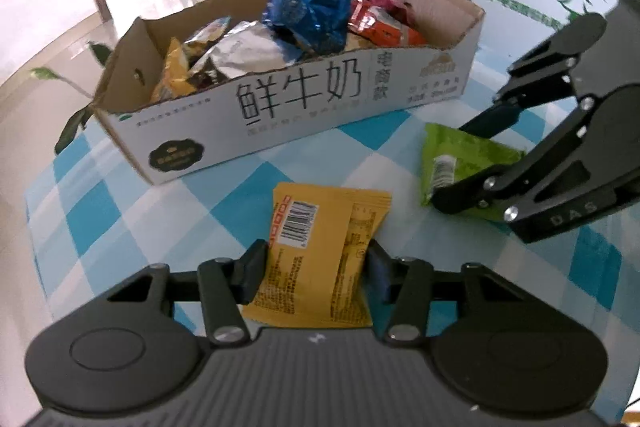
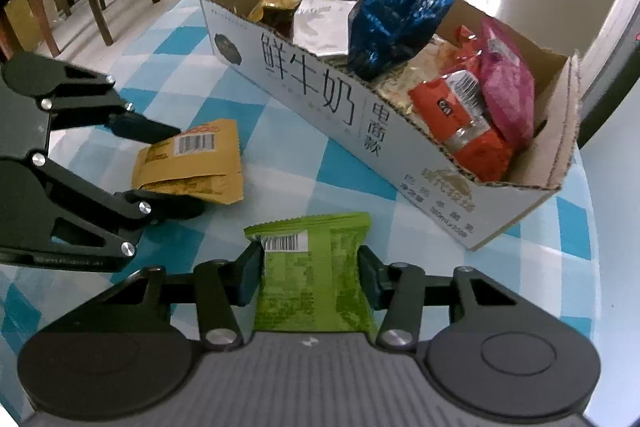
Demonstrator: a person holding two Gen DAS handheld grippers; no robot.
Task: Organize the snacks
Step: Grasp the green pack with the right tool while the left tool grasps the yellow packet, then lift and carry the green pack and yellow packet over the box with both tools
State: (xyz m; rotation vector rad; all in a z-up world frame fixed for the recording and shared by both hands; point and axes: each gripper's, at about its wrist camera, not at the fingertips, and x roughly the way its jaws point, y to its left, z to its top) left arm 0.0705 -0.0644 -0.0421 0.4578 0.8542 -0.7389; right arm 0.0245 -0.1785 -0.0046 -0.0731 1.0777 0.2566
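Lower ends of both packets hide behind my tools: left tool (image 1: 316, 267) clamps the yellow packet (image 1: 320, 227), right tool (image 2: 310, 277) the green packet (image 2: 316, 267).

Bare checkered tabletop (image 1: 224, 203) is left open between the packets and the cardboard box (image 1: 304, 107). The box's near wall must be cleared. Its interior is crowded, with the blue bag (image 2: 400, 11) sticking up highest.

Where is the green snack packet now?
The green snack packet lies on the checked tablecloth between the right gripper's fingers, before the cardboard box, beside the yellow packet.
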